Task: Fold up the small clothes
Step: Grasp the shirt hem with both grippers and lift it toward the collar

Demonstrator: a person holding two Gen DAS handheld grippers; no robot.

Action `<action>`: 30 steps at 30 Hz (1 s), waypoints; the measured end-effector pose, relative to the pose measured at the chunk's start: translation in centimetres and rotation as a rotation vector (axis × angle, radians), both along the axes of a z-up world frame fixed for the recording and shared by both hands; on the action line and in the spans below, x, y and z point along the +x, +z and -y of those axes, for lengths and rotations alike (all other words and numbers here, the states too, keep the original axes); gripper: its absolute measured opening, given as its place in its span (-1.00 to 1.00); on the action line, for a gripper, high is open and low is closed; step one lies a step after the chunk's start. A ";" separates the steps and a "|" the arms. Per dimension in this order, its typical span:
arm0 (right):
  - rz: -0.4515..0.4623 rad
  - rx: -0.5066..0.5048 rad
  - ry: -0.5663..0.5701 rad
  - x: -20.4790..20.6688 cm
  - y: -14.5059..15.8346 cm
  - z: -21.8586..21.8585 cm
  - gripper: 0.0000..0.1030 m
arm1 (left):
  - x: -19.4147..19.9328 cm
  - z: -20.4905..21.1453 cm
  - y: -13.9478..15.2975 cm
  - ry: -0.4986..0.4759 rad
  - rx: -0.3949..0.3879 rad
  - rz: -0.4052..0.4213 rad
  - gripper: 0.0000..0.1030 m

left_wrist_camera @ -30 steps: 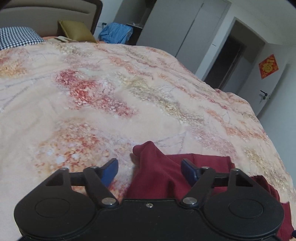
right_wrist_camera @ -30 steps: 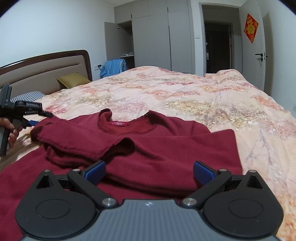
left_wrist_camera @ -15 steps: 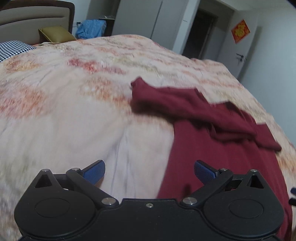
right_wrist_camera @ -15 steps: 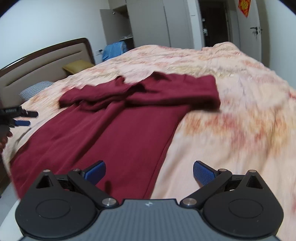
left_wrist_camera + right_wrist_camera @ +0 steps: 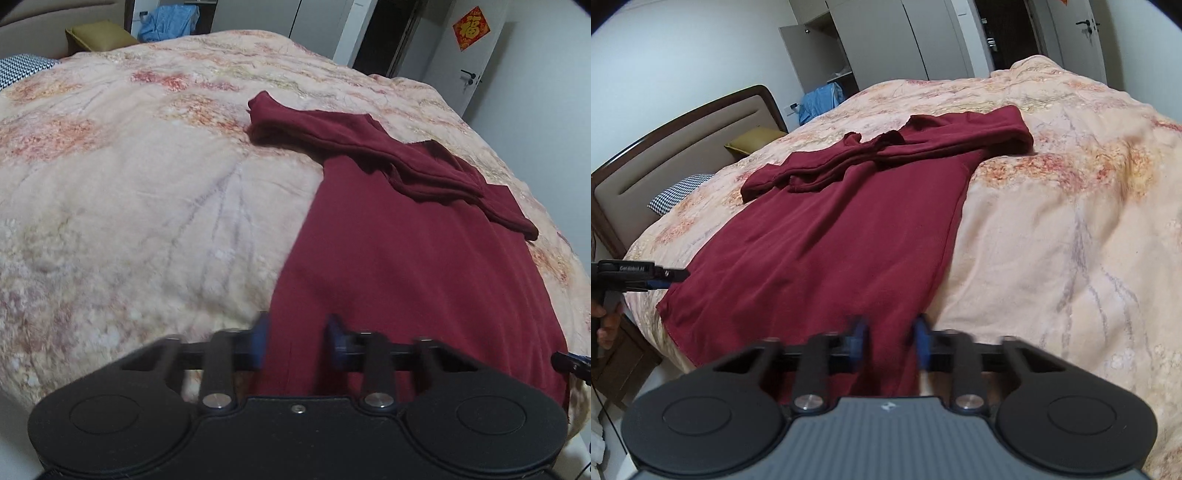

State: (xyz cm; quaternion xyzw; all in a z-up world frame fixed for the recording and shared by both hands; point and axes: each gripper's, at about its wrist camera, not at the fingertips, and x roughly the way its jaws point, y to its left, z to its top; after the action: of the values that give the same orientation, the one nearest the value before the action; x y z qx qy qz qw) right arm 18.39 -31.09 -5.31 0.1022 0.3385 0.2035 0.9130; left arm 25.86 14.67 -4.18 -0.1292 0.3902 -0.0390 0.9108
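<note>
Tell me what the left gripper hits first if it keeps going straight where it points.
The left gripper, jaws closing, already has the dark red shirt hem between its fingers. Straight ahead it would probably meet more of that shirt lying on the floral quilt.

Dim, even indoor light; strong fisheye bend in both views.

No lamp or glare in view. Soft shadow lies under the folded sleeves of the shirt (image 5: 417, 258), far ahead of the tongs. Blue pads (image 5: 258, 343) of the left tongs (image 5: 297, 345) and the right tongs (image 5: 888, 343) are smeared by motion blur, jaws closing over shirt hem. Quilt (image 5: 1071, 229) turns soft and grainy beside them. Frame corners go black.
</note>
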 end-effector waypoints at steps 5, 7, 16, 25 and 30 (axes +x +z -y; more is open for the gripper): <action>-0.004 0.037 0.012 -0.3 1.5 1.5 -0.86 | -2.4 1.3 2.1 0.092 -0.024 0.012 -0.90; -0.008 0.062 0.024 -0.4 2.7 2.5 -0.86 | -4.5 1.8 3.8 0.090 -0.061 0.051 -0.90; 0.030 -0.046 0.090 -3.5 6.4 5.8 -0.87 | -13.4 4.5 3.5 0.100 -0.084 0.060 -0.98; 0.045 -0.096 0.063 -4.4 2.1 5.5 -0.83 | -13.1 5.0 0.3 0.114 -0.062 0.067 -0.95; 0.100 -0.176 0.067 -5.7 1.9 4.9 -0.61 | -13.5 4.9 0.2 0.111 -0.066 0.070 -0.61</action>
State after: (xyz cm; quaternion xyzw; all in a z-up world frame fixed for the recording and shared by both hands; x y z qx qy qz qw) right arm 12.65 -35.98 -3.43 0.0002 0.3122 0.2082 0.9269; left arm 12.40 9.74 -3.93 -0.1792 0.3487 -0.0060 0.9199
